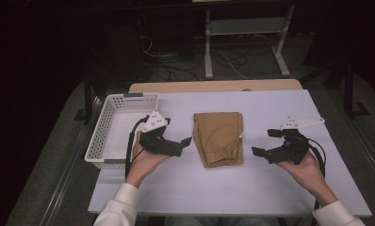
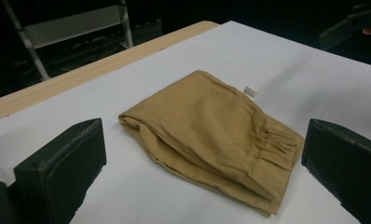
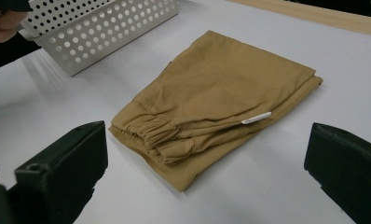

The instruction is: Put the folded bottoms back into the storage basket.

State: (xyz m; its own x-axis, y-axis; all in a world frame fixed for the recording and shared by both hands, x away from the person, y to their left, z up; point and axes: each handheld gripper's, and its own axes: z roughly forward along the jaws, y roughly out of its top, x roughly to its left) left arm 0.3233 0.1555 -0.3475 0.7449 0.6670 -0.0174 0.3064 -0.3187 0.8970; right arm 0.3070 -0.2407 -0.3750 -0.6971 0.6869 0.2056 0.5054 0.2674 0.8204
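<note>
A folded tan garment (image 1: 218, 138) with an elastic waistband lies flat in the middle of the white table (image 1: 232, 188). My left gripper (image 1: 182, 146) hovers just left of it, jaws wide open and empty. My right gripper (image 1: 264, 142) sits a little off its right side, also open and empty. In the left gripper view the garment (image 2: 207, 135) lies ahead between the black fingers (image 2: 62, 168), a small white label (image 2: 250, 90) at its far edge. The right gripper view has the garment (image 3: 211, 98) with its gathered waistband toward me and the label (image 3: 256, 117) on the right.
A white perforated basket (image 1: 121, 127) stands at the table's left edge, seen too in the right gripper view as the basket (image 3: 99, 23). A wooden tabletop strip (image 1: 214, 86) runs behind. A metal rack (image 1: 244, 42) and cables (image 1: 176, 66) are on the dark floor beyond.
</note>
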